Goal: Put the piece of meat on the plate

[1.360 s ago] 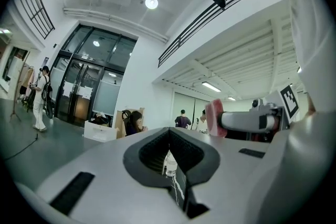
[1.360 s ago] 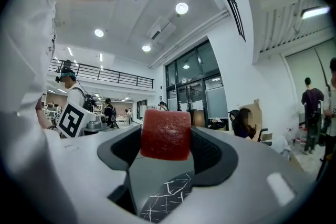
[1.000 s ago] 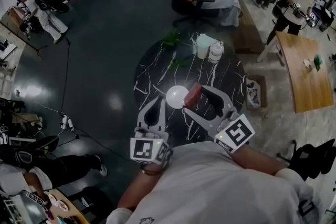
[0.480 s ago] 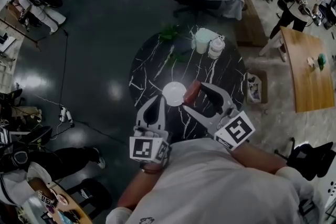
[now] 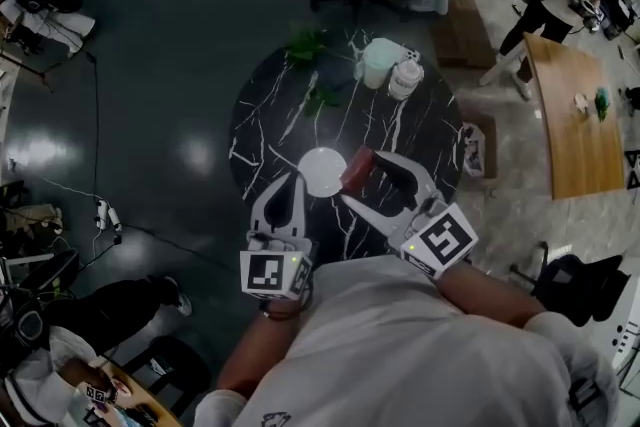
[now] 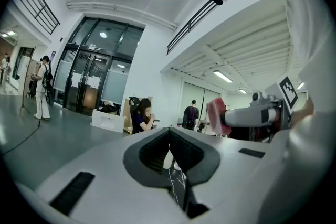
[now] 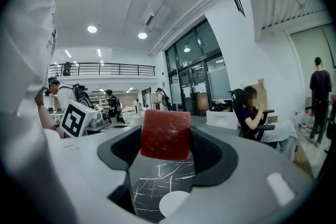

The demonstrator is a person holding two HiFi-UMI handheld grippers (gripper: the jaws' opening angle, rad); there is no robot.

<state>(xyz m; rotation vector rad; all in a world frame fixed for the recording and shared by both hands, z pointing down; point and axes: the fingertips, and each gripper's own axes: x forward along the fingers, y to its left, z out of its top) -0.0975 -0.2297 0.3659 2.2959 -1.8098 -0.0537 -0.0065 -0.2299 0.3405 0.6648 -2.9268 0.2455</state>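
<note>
Above the black marble table (image 5: 268, 127): meat carried, not yet set down.
The 2 grippers hang over the near side of the table. The left gripper (image 6: 169, 138) has its jaws together on nothing, while the right gripper (image 5: 360, 175) is clamped on the piece of meat (image 7: 166, 134), a red block pinched by its sides between the pads. The white plate (image 5: 322, 171) lies on the table near both sets of jaws, and the meat appears to hang in the air just beside its right rim, not over its middle. The risk, as I judge it: opening the jaws here would drop the block on the rim or onto the marble, and a release from height could make it bounce off or tip the plate.
</note>
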